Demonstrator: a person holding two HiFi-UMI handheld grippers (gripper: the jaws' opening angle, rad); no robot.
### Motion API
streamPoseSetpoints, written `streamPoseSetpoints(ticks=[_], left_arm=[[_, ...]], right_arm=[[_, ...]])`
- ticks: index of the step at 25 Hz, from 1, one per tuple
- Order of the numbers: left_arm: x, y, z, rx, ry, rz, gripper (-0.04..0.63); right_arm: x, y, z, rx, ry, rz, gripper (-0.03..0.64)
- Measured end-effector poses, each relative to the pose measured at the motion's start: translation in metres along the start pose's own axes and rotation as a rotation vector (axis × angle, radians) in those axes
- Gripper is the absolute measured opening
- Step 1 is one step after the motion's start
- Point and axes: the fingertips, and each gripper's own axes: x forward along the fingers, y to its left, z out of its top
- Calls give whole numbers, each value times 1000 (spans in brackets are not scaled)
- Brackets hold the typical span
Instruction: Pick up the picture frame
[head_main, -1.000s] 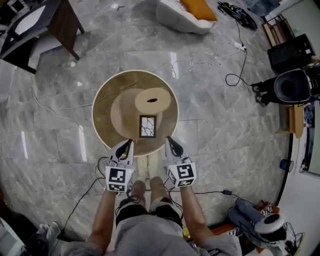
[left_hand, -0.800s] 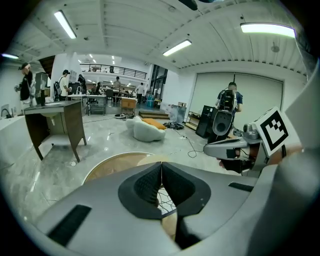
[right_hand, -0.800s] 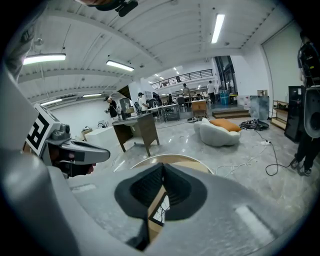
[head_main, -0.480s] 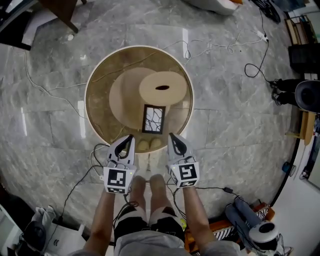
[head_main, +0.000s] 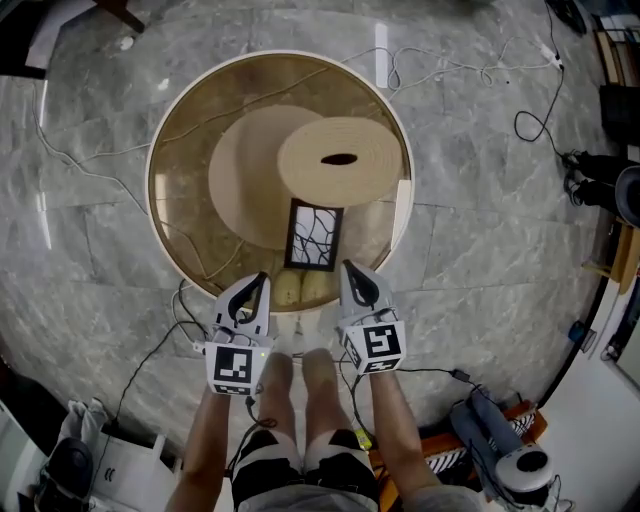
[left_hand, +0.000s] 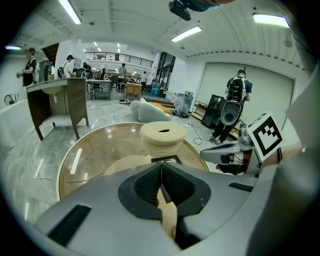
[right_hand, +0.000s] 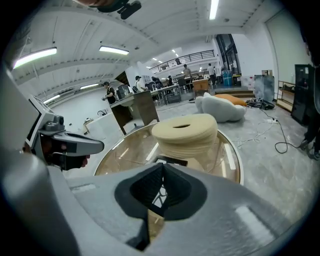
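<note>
Lowered closer, left hand-held gripper (head_main: 257, 283) and right hand-held gripper (head_main: 350, 272) (both jaws together, empty), one picture frame (head_main: 313, 235), one table (head_main: 190, 150).

Picture frame (head_main: 313, 235) on table (head_main: 178, 140), before roll (head_main: 340, 162)

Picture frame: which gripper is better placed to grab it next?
Probably the right gripper: its tip sits just beside the near corner of the picture frame, while the left gripper is farther off. Both jaws are shut.

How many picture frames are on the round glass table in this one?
1. The picture frame is on the glass table, near the edge closest to the person, right beside the beige round stack. No other frame shows.
</note>
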Motion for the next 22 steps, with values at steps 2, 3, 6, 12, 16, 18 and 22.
streamPoseSetpoints(ticks=[2,3,6,12,16,18,22], left_arm=[[7,3,-10,13,8,-1,20],[10,4,-13,18,9,0,20],[15,8,-18,10,11,7,20],[23,15,-28,-17,23,19,20],[25,17,-33,-36,29,16,20],[27,18,-36,-42,34,17,20],[31,19,-42,-40,46,11,20]], right_arm=[[10,-5,-12,9,25,-3,0],[14,-8,-17,16,40,-4,0],[26,-12,-32,28,95,1,0],[52,-17,-55,55,190,-6,85],[65,-22,-69,65,254,-24,97],[70,-21,-73,81,274,-15,107],[77,-22,-78,89,291,-14,107]])
